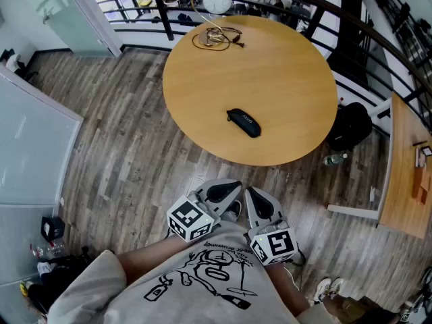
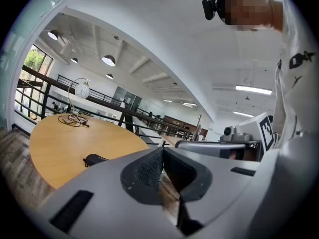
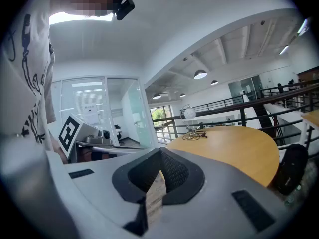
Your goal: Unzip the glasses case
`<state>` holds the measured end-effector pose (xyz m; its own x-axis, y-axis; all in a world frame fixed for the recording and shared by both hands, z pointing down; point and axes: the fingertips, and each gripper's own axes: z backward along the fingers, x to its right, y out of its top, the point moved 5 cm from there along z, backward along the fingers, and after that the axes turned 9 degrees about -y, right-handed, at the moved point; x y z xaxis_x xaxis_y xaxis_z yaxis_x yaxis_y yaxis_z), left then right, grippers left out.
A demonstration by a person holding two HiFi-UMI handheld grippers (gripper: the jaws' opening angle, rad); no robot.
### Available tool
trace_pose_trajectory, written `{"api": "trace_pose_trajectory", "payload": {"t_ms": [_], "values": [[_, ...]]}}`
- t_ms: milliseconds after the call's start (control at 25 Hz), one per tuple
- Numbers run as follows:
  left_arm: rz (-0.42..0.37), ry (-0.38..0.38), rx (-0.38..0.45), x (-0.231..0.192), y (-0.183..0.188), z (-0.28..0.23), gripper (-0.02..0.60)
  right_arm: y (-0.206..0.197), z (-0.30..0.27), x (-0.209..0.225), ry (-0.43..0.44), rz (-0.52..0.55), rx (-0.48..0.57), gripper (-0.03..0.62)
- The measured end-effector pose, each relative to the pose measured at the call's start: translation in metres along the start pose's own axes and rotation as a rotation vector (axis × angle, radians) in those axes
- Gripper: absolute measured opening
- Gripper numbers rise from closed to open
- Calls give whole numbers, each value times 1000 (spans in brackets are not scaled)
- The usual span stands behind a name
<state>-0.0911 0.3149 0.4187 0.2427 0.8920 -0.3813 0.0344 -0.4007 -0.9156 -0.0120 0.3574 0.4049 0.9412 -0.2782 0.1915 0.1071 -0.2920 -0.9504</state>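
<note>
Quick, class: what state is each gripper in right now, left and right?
Left gripper: jaws shut, holding nothing.
Right gripper: jaws shut, holding nothing.

Left gripper [image 1: 229, 189] and right gripper [image 1: 255, 198] side by side, both jaws together, empty.

left gripper [image 1: 229, 189]: pale grey moulded shell, black mesh-textured pads [image 2: 147, 171], black slot recesses. left cube [image 1: 191, 220]: white, black square markers. right gripper [image 1: 255, 196]: same grey shell. right cube [image 1: 273, 244]: same white-and-black pattern. worn: light grey t-shirt [image 1: 202, 292], black line-drawing print.
</note>
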Motion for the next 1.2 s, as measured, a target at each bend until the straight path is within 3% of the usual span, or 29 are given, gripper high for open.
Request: {"api": "trace_pose_trajectory", "payload": {"t_ms": [880,1200], "values": [[-18,13,-42,42,-17,-43,8,-14,45,45,-27,-56,7,25],[-8,32,-52,36,-19,-48,6,-18,41,52,-25,-79,-1,25]]}}
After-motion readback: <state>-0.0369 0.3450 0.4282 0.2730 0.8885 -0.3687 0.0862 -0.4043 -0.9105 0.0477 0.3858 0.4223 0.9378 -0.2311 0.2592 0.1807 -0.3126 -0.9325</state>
